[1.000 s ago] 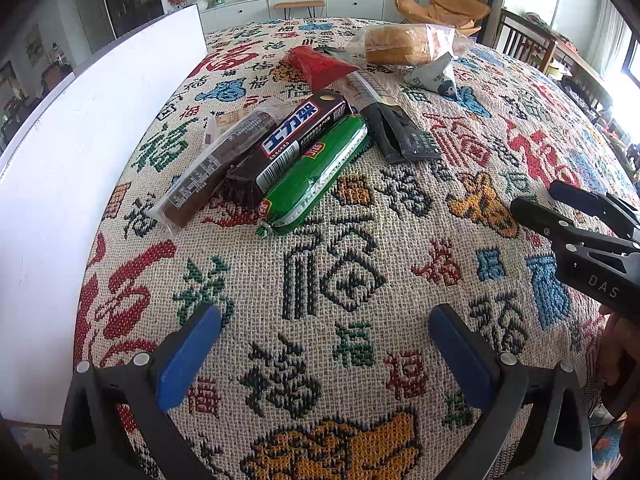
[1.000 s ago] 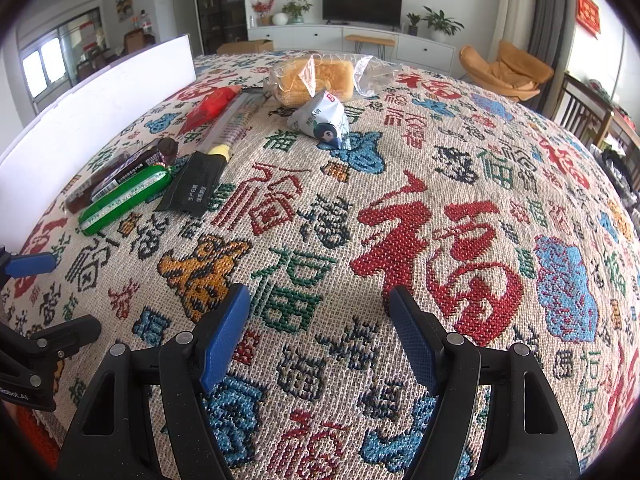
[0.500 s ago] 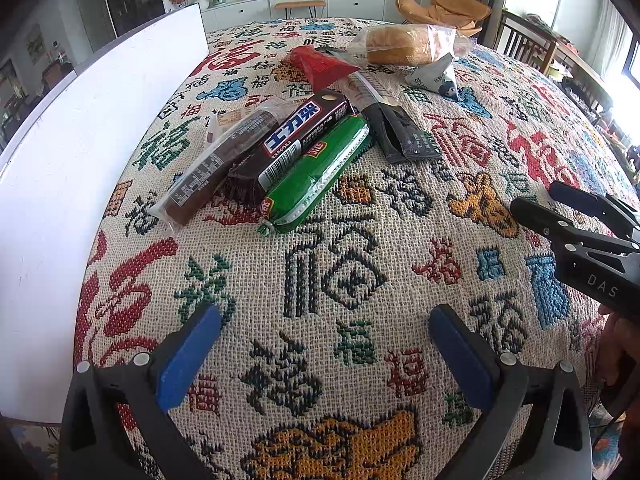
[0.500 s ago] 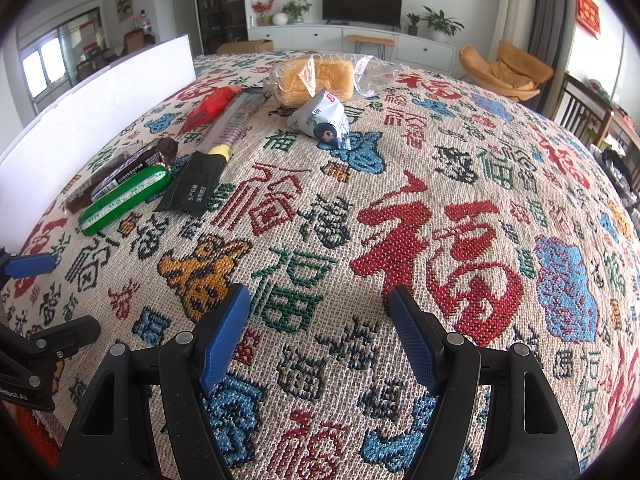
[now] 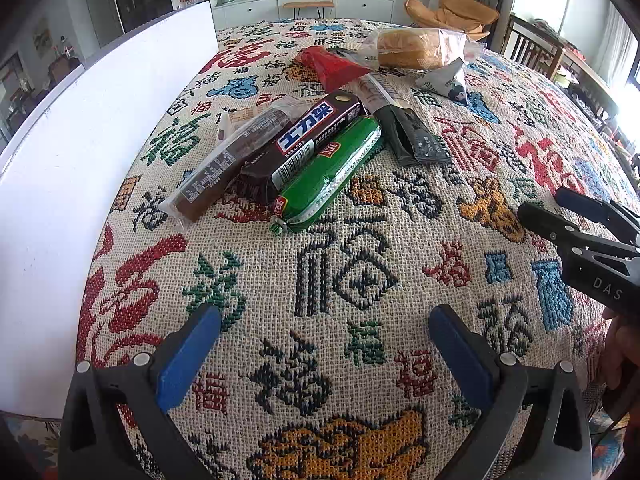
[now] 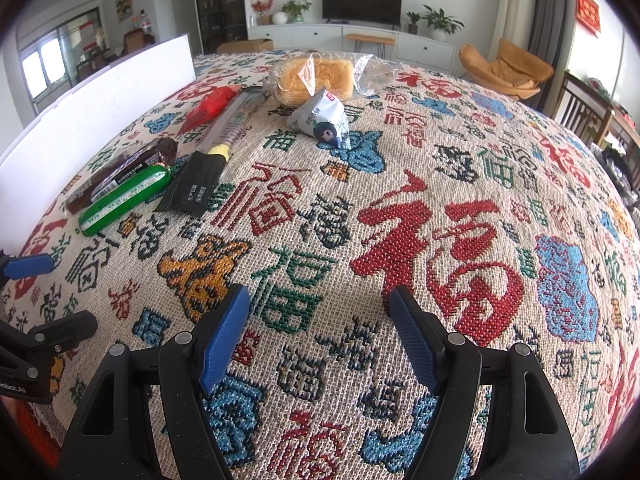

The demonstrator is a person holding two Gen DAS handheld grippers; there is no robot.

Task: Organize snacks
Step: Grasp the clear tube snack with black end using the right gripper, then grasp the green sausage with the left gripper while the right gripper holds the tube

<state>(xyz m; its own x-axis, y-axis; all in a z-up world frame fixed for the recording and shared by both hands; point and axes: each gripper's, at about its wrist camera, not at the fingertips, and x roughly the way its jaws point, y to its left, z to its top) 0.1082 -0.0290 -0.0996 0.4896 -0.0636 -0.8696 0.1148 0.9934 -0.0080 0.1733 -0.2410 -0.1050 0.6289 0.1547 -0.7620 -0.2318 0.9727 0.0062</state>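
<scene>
Three long snack packs lie side by side on the patterned cloth: a clear-wrapped brown bar point(image 5: 228, 160), a dark brown chocolate bar point(image 5: 304, 144) and a green pack point(image 5: 328, 174). Behind them lie a black sachet point(image 5: 416, 140), a red packet point(image 5: 332, 66), a bagged bread loaf point(image 5: 416, 48) and a grey-white pouch point(image 5: 446, 82). My left gripper point(image 5: 324, 338) hovers open over bare cloth in front of the three packs. My right gripper point(image 6: 318, 320) is open too, over the cloth's middle, holding nothing. The bread point(image 6: 316, 78) and pouch point(image 6: 322, 122) lie far ahead of it.
A white board point(image 5: 92, 148) stands upright along the cloth's left edge. The patterned cloth point(image 6: 460, 208) covers the whole table. Chairs, a TV cabinet and plants stand beyond the table. The right gripper's black body point(image 5: 592, 248) shows at the right of the left wrist view.
</scene>
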